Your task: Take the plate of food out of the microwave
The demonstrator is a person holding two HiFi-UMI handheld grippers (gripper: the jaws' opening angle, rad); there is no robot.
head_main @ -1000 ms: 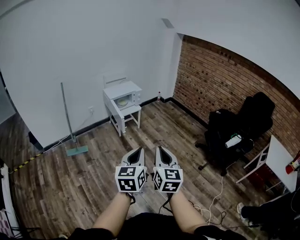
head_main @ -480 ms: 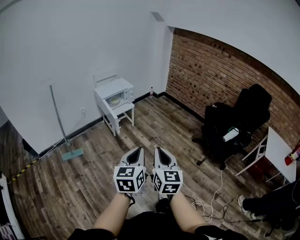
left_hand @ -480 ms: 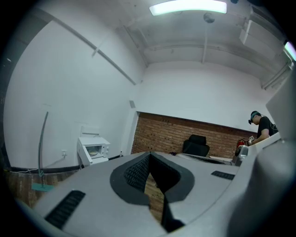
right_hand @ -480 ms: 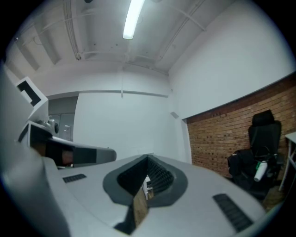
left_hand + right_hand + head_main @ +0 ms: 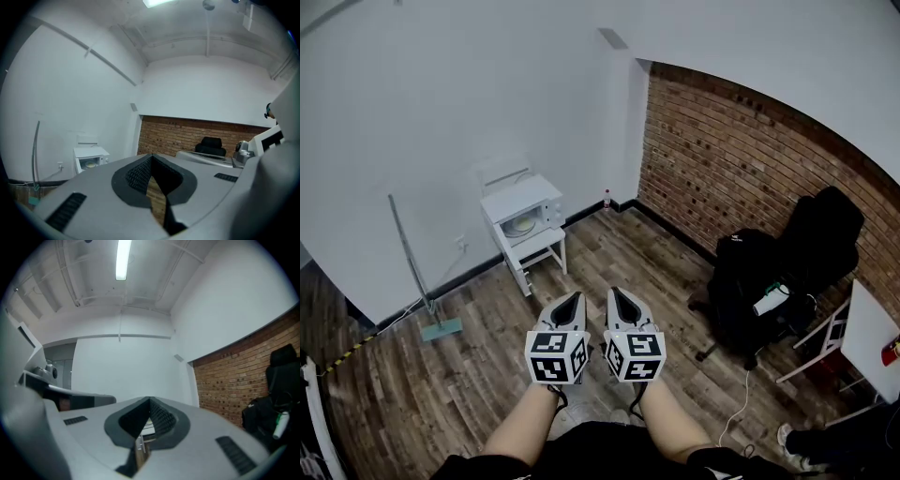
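Both left gripper [image 5: 571,300] & right gripper [image 5: 618,295] have fingers [image 5: 138,177] pinched together, empty, microwave [image 5: 522,212] well apart, so we risk tipping the plate [image 5: 521,224] if we arrive closed.

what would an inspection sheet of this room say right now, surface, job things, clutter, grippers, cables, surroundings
surface: small white table against the white wall, standing on a wood-plank floor
job's things: white microwave on that table; a plate shows inside, food too small to tell
clutter: mop leaning on the wall; small bottle in the corner; black office chairs
grippers: left gripper and right gripper both shut, empty, side by side, far from the microwave
cables: white cable loose on the floor by the chairs
surroundings: brick wall on the right; white desk at the edge
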